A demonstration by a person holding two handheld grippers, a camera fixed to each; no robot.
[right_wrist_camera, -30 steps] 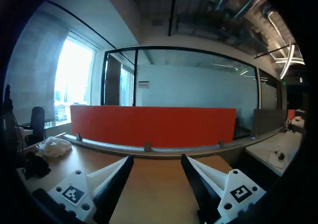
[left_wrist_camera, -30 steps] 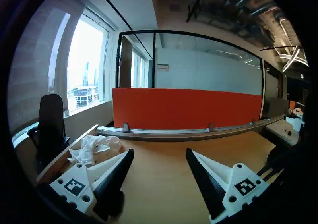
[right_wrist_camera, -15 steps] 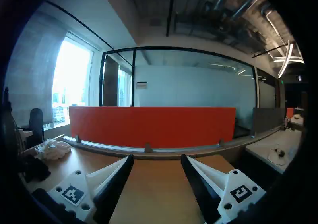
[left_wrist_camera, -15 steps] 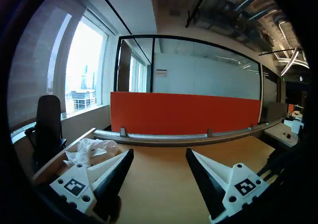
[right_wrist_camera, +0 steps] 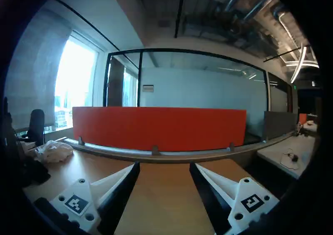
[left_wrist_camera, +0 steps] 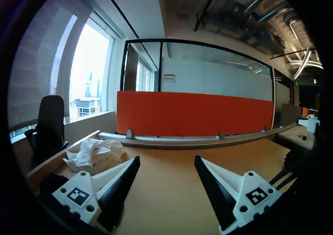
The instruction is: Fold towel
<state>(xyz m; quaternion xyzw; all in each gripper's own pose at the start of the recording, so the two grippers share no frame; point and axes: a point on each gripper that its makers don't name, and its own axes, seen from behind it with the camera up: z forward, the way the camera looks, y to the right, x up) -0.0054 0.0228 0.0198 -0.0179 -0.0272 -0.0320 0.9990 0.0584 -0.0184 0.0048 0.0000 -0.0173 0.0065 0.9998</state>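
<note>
While a crumpled white cloth towel (left_wrist_camera: 93, 153) lies on the light wooden desk (left_wrist_camera: 166, 185), the left gripper (left_wrist_camera: 166, 164) and right gripper (right_wrist_camera: 164, 170) are held wide open, nothing being gripped.

left gripper (left_wrist_camera: 167, 158): two white plastic fingers (left_wrist_camera: 104, 177), wedge-shaped and tapering to points, with black pads (left_wrist_camera: 120, 185) on the inner faces. Each finger base has a square black-and-white fiducial marker (left_wrist_camera: 78, 196) with round screw holes (left_wrist_camera: 83, 173) around it. Black cables (left_wrist_camera: 279, 177) run beside one finger. right gripper (right_wrist_camera: 164, 165): same build, with white wedges, black inner faces, markers and screw holes.
</note>
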